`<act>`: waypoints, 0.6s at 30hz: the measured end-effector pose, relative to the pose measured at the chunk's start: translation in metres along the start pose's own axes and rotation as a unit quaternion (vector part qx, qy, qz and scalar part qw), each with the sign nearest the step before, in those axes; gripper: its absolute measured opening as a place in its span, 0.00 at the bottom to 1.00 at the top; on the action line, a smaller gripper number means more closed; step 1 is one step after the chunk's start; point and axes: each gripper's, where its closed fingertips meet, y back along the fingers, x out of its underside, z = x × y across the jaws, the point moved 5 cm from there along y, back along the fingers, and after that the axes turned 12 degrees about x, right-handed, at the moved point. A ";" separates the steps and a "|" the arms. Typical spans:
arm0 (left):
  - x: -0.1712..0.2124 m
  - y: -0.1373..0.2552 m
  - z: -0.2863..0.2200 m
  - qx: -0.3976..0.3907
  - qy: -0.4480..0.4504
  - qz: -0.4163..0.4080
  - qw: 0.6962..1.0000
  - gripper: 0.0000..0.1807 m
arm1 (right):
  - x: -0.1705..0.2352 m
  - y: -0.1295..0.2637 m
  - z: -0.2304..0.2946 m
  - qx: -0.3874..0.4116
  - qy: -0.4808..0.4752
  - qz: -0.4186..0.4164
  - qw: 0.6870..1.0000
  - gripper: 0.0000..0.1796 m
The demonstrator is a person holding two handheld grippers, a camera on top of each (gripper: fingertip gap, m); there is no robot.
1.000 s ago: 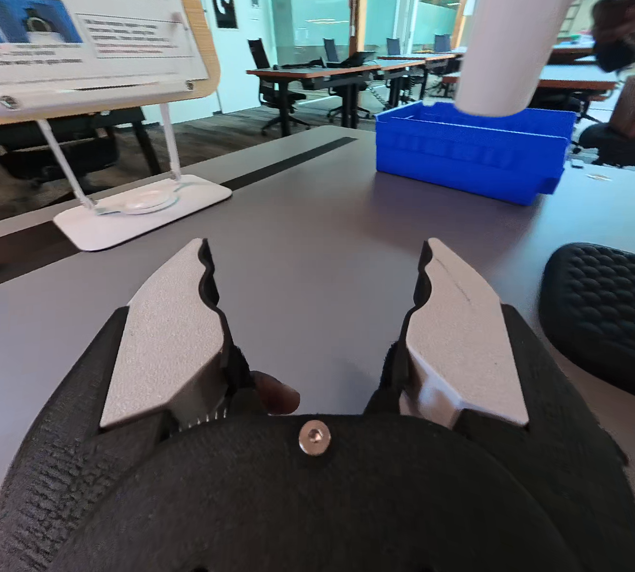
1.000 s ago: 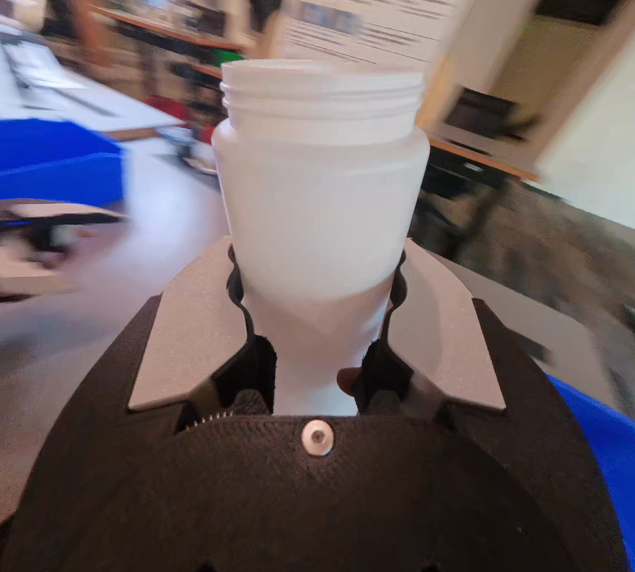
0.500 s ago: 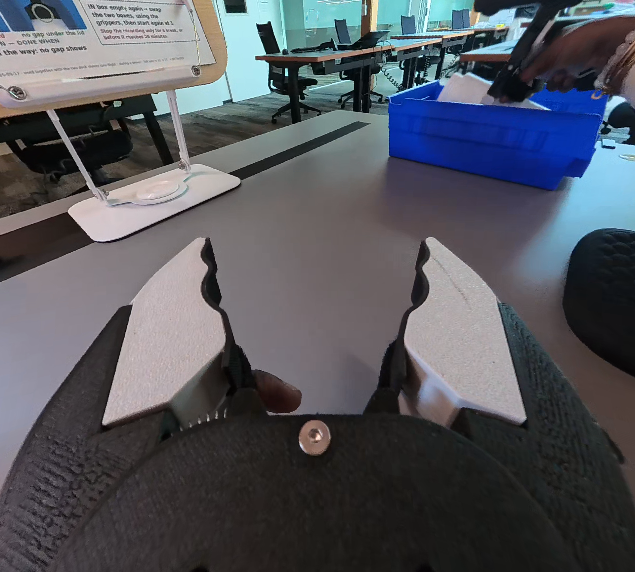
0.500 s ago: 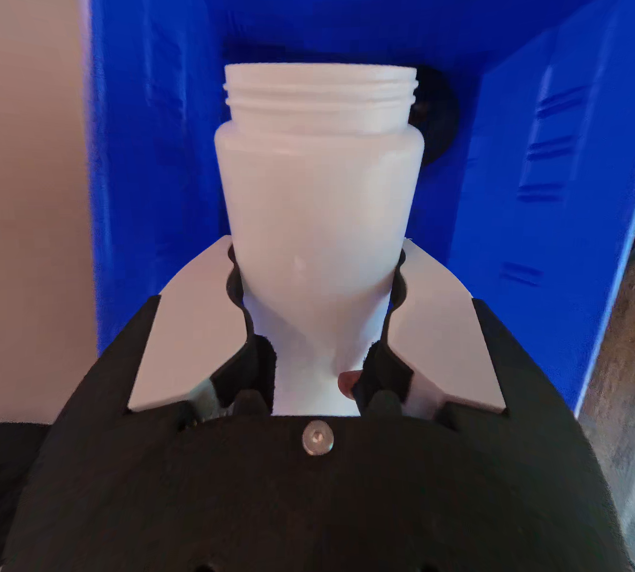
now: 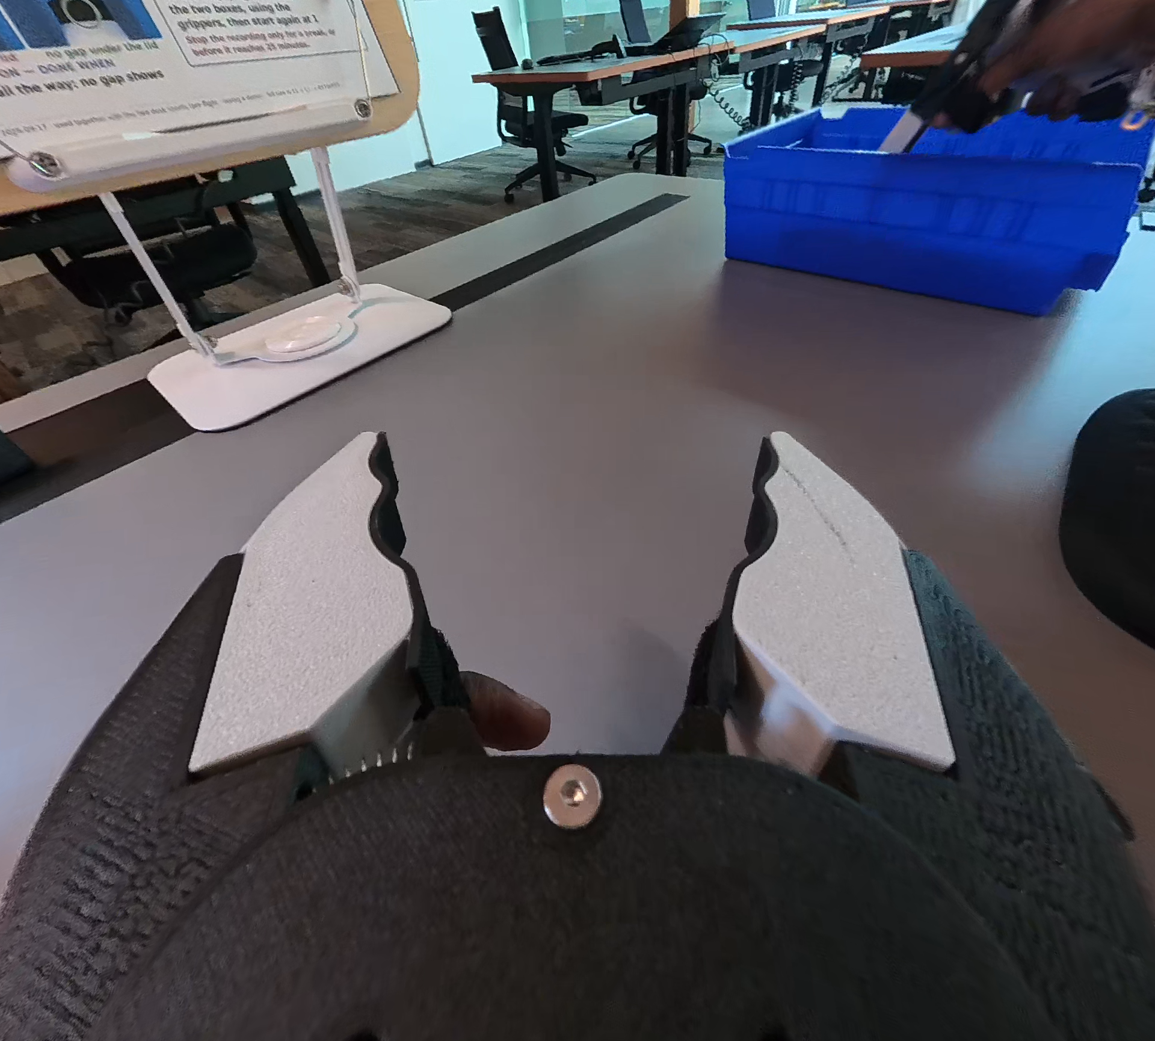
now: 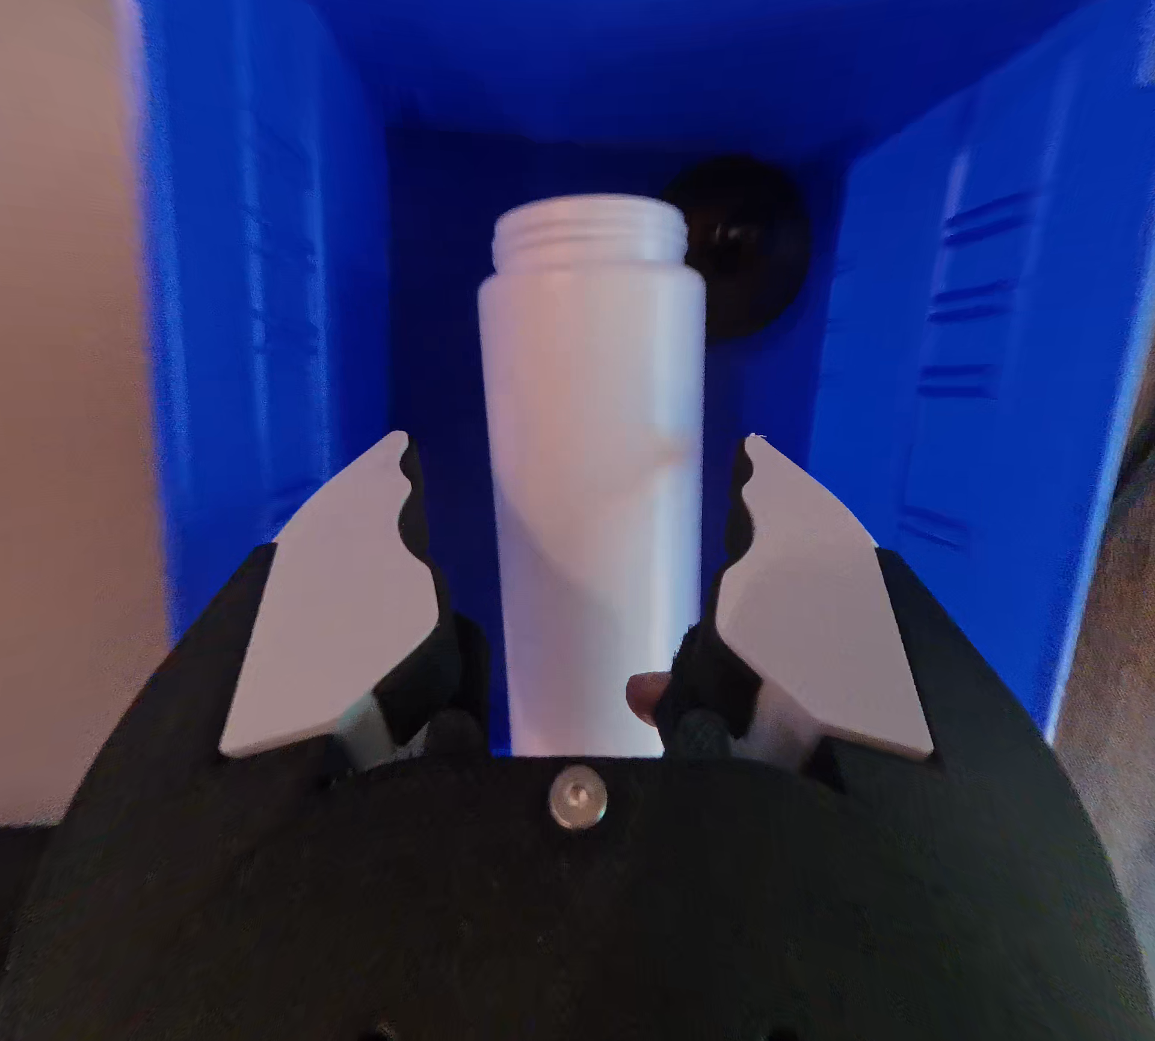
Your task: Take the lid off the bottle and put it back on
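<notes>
A white bottle (image 6: 594,448) with a bare threaded neck and no lid lies inside the blue bin (image 6: 262,323). My right gripper (image 6: 578,448) is open, its fingers apart on either side of the bottle and not touching it. A black lid (image 6: 744,248) lies at the bin's far end, just behind the bottle's neck. My left gripper (image 5: 572,448) is open and empty, low over the grey table (image 5: 562,386). In the left wrist view the right gripper (image 5: 975,92) reaches down into the blue bin (image 5: 906,223) at the far right.
A white stand (image 5: 294,354) holding an instruction board (image 5: 175,11) sits on the table at the left. A black rounded object (image 5: 1112,517) lies at the right edge. Desks and office chairs (image 5: 537,117) stand beyond the table. Between my right fingertips and the black lid (image 6: 744,248) there is roughly 8 cm.
My right gripper carried the bottle down into the blue bin, then opened and let it go; the bottle now sits farther from the fingers. My left gripper stayed open and almost still.
</notes>
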 end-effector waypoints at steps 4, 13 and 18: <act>-0.022 0.017 0.001 -0.020 0.006 -0.010 1.000 0.60 | 0.000 0.059 0.007 -0.026 -0.042 -0.195 0.980 0.54; -0.069 0.159 0.010 -0.251 -0.051 0.050 0.965 0.53 | 0.096 0.128 0.055 -0.101 -0.025 -0.347 0.932 0.50; -0.032 0.229 0.021 -0.337 0.019 0.109 0.935 0.51 | 0.126 0.095 0.063 -0.064 0.019 -0.273 0.960 0.45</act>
